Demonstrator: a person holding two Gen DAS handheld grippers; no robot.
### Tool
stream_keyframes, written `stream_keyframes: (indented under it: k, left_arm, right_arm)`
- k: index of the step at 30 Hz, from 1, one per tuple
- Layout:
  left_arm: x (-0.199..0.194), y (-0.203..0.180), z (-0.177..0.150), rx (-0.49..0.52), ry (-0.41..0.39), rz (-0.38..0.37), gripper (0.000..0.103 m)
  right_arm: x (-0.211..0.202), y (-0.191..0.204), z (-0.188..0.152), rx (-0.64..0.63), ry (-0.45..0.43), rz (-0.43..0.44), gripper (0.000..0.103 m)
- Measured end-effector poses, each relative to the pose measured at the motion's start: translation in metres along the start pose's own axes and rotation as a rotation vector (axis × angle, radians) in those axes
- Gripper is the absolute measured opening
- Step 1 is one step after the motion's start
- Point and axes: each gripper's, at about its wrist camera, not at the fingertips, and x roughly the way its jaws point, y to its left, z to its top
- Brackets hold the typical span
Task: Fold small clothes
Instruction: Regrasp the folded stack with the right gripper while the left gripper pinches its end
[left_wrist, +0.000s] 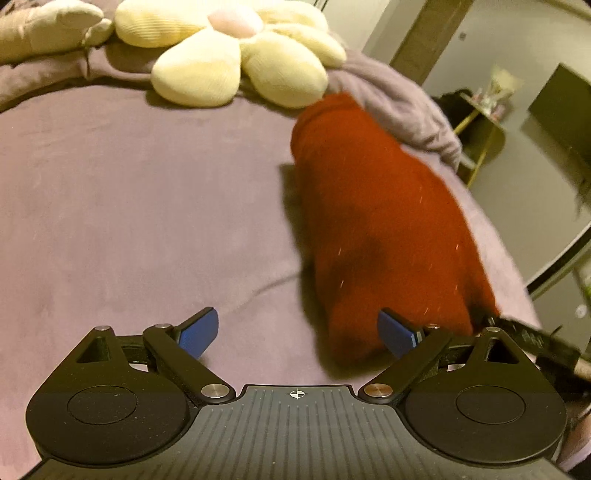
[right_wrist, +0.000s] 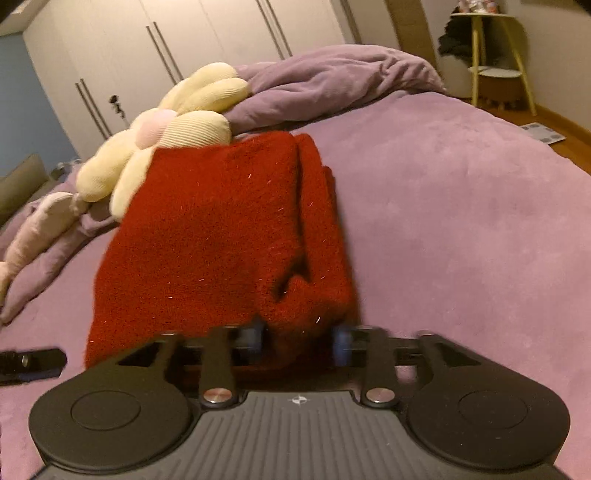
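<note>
A folded red knit garment (left_wrist: 376, 221) lies on the purple bed cover (left_wrist: 129, 203), running away from me at the right of the left wrist view. My left gripper (left_wrist: 298, 332) is open and wide, with only bed cover between its blue pads (left_wrist: 199, 332); its right pad overlaps the garment's near end. In the right wrist view the red garment (right_wrist: 207, 240) fills the middle, with a thick fold along its right side. My right gripper (right_wrist: 300, 339) stands open, blurred, with the garment's bunched near edge between its fingers. Part of the left gripper (right_wrist: 29, 363) shows at the left edge.
A cream flower-shaped cushion (left_wrist: 236, 55) lies just beyond the garment's far end. A crumpled purple duvet (right_wrist: 332, 85) is heaped behind it. The bed's edge drops off to the right, toward a yellow side table (right_wrist: 495, 55) and wooden floor. White wardrobes (right_wrist: 184, 44) stand behind.
</note>
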Motion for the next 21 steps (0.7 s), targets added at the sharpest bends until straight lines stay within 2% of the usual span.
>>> stream_keyframes:
  k: [1, 4, 6, 8, 11, 17, 21]
  left_arm:
    - [0.001, 0.006, 0.006, -0.023, -0.007, -0.028, 0.098]
    - [0.013, 0.017, 0.026, -0.108, -0.021, -0.104, 0.101]
    - [0.029, 0.020, 0.040, -0.137, -0.030, -0.123, 0.101]
    - [0.050, 0.018, 0.055, -0.152, -0.024, -0.121, 0.101]
    - [0.081, 0.018, 0.070, -0.209, 0.005, -0.141, 0.101]
    - [0.127, 0.028, 0.084, -0.297, 0.071, -0.268, 0.101]
    - [0.145, 0.032, 0.089, -0.308, 0.091, -0.345, 0.089]
  right_arm:
    - [-0.006, -0.007, 0.004, 0.004, -0.004, 0.006, 0.068]
    - [-0.020, -0.034, 0.016, 0.054, -0.036, 0.098, 0.072]
    - [-0.016, -0.045, 0.029, 0.093, -0.038, 0.120, 0.077]
    - [-0.002, -0.052, 0.047, 0.124, -0.025, 0.157, 0.077]
    - [0.032, -0.058, 0.072, 0.176, 0.018, 0.215, 0.085]
    - [0.101, -0.070, 0.091, 0.297, 0.153, 0.351, 0.087]
    - [0.126, -0.075, 0.090, 0.348, 0.199, 0.427, 0.088]
